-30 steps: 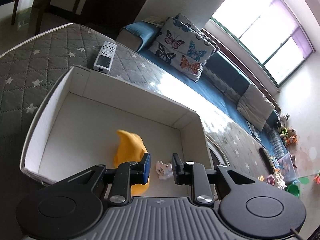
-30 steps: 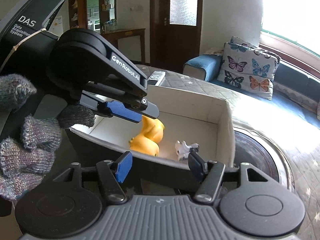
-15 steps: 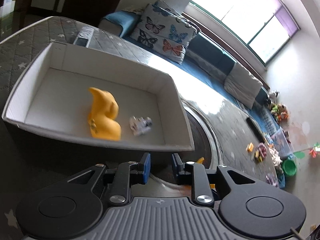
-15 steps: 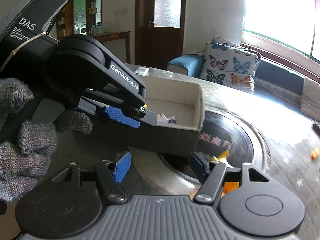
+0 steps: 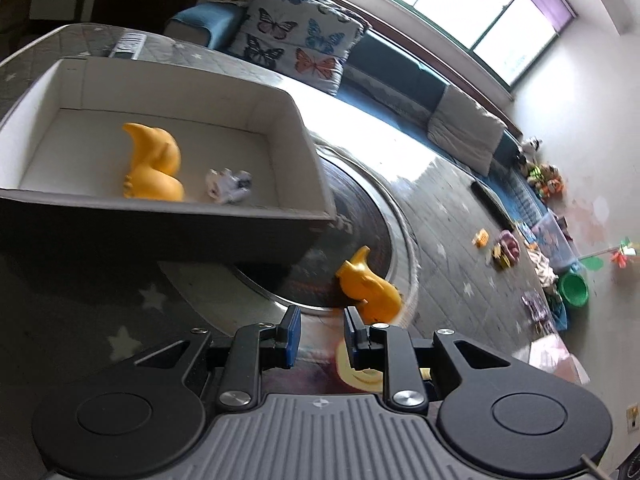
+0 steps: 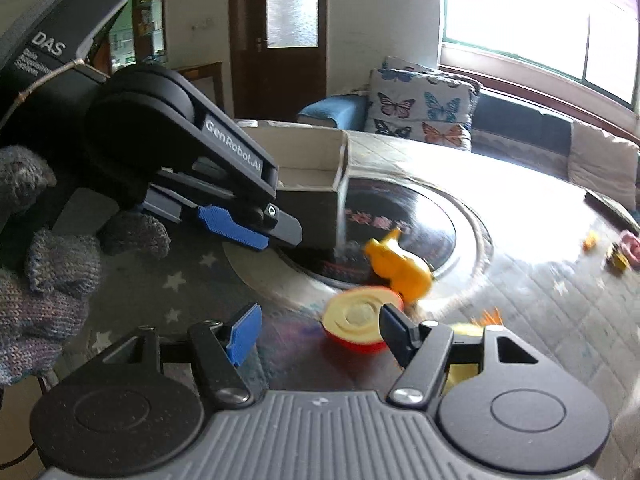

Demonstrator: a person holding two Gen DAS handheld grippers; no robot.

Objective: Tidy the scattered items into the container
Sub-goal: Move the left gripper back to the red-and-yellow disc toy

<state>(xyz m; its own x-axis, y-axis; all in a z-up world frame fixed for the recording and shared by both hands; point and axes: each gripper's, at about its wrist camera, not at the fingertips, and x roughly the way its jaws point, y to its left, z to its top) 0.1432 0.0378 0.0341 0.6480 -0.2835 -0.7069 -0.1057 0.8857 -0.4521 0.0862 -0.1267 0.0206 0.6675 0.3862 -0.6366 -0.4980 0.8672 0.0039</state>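
A white cardboard box (image 5: 304, 148) stands on the table and holds an orange toy (image 5: 154, 170) and a small white crumpled item (image 5: 229, 185). A second orange toy (image 5: 370, 286) lies on the table outside the box, just beyond my left gripper (image 5: 319, 334), which is narrowly open and empty. In the right wrist view the same toy (image 6: 400, 266) lies behind a red and cream half-apple toy (image 6: 362, 318). My right gripper (image 6: 316, 330) is wide open and empty, with the apple between its fingers. The left gripper (image 6: 240, 232) shows at the left.
A dark round inlay (image 5: 360, 216) marks the table centre. A remote (image 5: 128, 44) lies behind the box. A sofa with a butterfly cushion (image 5: 296, 40) runs along the far side. Small toys (image 5: 504, 248) lie at the table's right. A yellow item (image 6: 464, 372) lies under the right finger.
Both grippers have pulled back from the box toward the near table. The second orange toy and the apple toy have come into view. The box contents stay put.
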